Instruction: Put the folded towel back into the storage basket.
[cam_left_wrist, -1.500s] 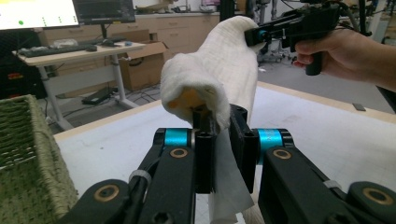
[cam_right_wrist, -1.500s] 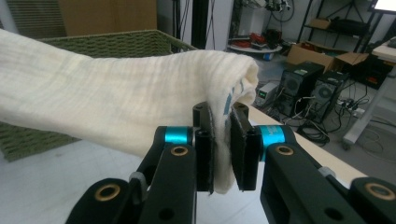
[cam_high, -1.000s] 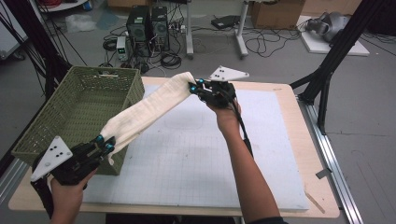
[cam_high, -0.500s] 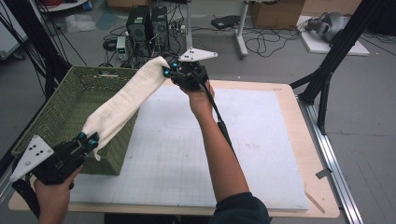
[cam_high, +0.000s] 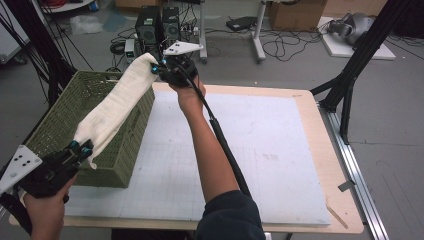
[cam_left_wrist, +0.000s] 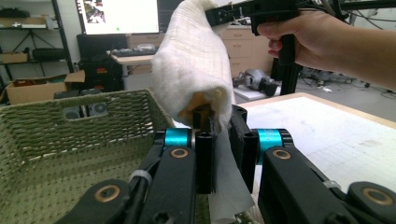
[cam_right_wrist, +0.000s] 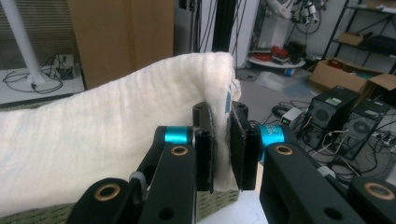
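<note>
A green woven plastic basket (cam_high: 60, 125) sits at the left edge of the white-matted desk (cam_high: 260, 150), under the cream folded cloth towel (cam_high: 117, 102). The towel hides part of the basket's near wall. The left claw (cam_high: 80, 147) and the right claw (cam_high: 161, 67) are each clamped on one end of the towel, which is stretched between them above the basket.

- Desk (cam_high: 280, 150), centre and right of frame: bare white mat, open passage.
- Green basket (cam_high: 60, 125), left of frame: walls block level passage; open top.
- White towel (cam_high: 117, 102): stretched diagonally above the basket's right wall, barring that gap.
</note>
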